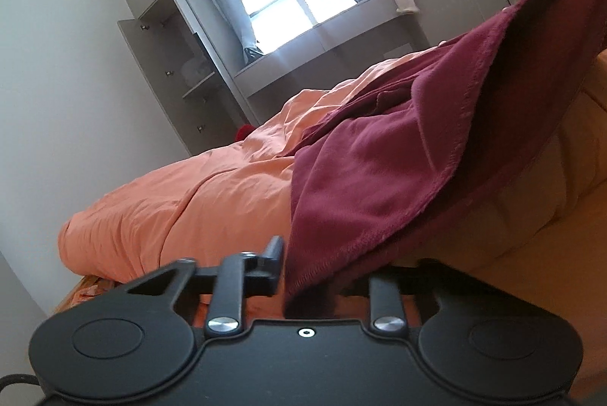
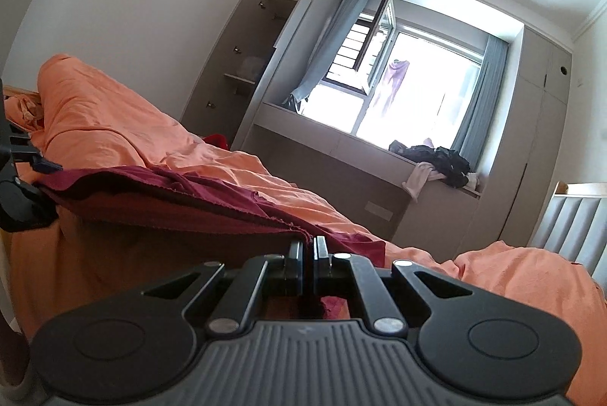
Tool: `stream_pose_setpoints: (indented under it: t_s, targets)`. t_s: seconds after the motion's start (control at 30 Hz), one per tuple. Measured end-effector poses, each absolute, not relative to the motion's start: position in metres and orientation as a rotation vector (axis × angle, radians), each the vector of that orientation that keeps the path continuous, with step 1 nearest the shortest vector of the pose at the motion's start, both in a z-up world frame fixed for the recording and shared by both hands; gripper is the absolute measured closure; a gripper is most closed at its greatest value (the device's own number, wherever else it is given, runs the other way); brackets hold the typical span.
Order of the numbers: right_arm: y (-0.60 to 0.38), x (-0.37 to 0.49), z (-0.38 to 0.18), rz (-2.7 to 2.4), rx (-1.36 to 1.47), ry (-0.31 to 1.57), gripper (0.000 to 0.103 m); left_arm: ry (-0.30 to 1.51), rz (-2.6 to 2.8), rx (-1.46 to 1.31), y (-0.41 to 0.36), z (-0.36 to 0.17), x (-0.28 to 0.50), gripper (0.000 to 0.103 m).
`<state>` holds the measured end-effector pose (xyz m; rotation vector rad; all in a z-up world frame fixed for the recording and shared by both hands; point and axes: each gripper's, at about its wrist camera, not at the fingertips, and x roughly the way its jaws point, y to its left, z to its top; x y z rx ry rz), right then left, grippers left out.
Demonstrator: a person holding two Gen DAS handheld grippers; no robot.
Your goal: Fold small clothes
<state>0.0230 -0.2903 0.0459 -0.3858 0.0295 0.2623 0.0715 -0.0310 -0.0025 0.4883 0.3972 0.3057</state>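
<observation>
A maroon garment point(image 1: 379, 159) hangs stretched above the orange bedding point(image 1: 182, 201), held at two corners. In the left wrist view its hemmed corner drops between the jaws of my left gripper point(image 1: 299, 254); one black finger point(image 1: 275, 252) shows and the cloth hides the other. The right wrist view shows the garment point(image 2: 182, 205) as a taut sheet running from my left gripper point(image 2: 38, 174) at the far left edge to my right gripper point(image 2: 310, 246). The right jaws are shut on the frayed edge of the cloth.
Orange duvet point(image 2: 114, 125) covers the bed in rumpled mounds. A window bench point(image 2: 341, 155) behind it carries a pile of dark clothes point(image 2: 444, 157). An open wardrobe point(image 2: 258, 65) stands at the left, a grey padded headboard point(image 2: 569, 220) at the right.
</observation>
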Motion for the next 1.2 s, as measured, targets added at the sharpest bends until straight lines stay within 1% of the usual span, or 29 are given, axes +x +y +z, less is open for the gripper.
stream_pose_setpoints:
  t_s: [0.03, 0.13, 0.23, 0.37, 0.6, 0.83, 0.97, 1.1, 1.2]
  targets:
    - [-0.290, 0.023, 0.045, 0.255, -0.387, 0.029, 0.098, 0.379, 0.304, 0.486, -0.030, -0.001, 0.070, 0.094]
    - [-0.285, 0.022, 0.040, 0.219, -0.406, 0.013, 0.098, 0.274, 0.312, 0.501, -0.031, 0.010, 0.064, 0.097]
    - [-0.284, 0.014, 0.037, 0.166, -0.407, -0.039, 0.099, 0.162, 0.319, 0.479, -0.028, 0.032, 0.056, 0.098]
    - [-0.282, -0.001, 0.041, 0.101, -0.412, -0.133, 0.099, 0.076, 0.289, 0.380, -0.022, 0.061, 0.043, 0.098]
    - [-0.291, -0.038, 0.064, 0.019, -0.383, -0.276, 0.099, -0.045, 0.230, 0.366, -0.031, 0.104, -0.006, 0.098]
    - [-0.293, -0.093, 0.091, 0.012, -0.453, -0.391, 0.099, -0.063, 0.156, 0.382, -0.030, 0.151, -0.064, 0.098]
    - [-0.290, -0.115, 0.099, -0.009, -0.479, -0.444, 0.099, -0.083, 0.127, 0.414, -0.034, 0.165, -0.092, 0.098]
    - [-0.285, -0.106, 0.100, -0.006, -0.468, -0.431, 0.099, -0.050, 0.103, 0.396, -0.039, 0.167, -0.094, 0.098]
    - [-0.282, -0.082, 0.102, 0.002, -0.470, -0.405, 0.099, -0.013, 0.097, 0.383, -0.038, 0.169, -0.071, 0.098]
